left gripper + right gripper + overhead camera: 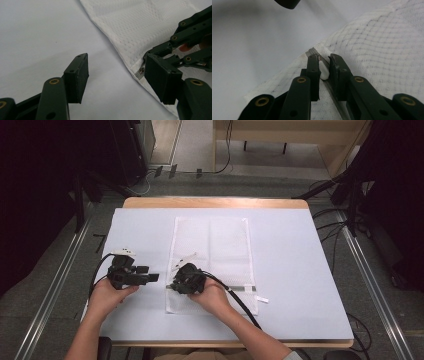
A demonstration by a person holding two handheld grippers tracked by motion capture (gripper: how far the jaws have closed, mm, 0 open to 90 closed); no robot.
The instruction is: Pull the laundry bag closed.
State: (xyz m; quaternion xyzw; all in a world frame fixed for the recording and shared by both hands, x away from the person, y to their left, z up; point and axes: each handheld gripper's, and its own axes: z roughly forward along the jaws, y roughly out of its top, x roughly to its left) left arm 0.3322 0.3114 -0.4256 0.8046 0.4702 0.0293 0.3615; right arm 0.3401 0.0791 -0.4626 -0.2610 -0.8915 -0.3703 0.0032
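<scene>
Pale blue sheeting (300, 270) covers the wooden table, and on it lies the white mesh laundry bag (210, 245), flat, its zipper (240, 289) running across the end nearest me. That bag is my landmark. My right gripper (176, 284) sits over the bag's near left corner, at the zipper's end, and its jaws stand nearly together with the small white zipper pull (324, 71) between them (the pads look to be touching it on both sides). My left gripper (154, 277) rests just off the bag's left edge, over the bare sheeting, pointing toward that same corner. Its jaws are spread wide with nothing between them, one pad over the sheet, the other near the bag's hem, where the metal zipper end (140, 72) shows.
</scene>
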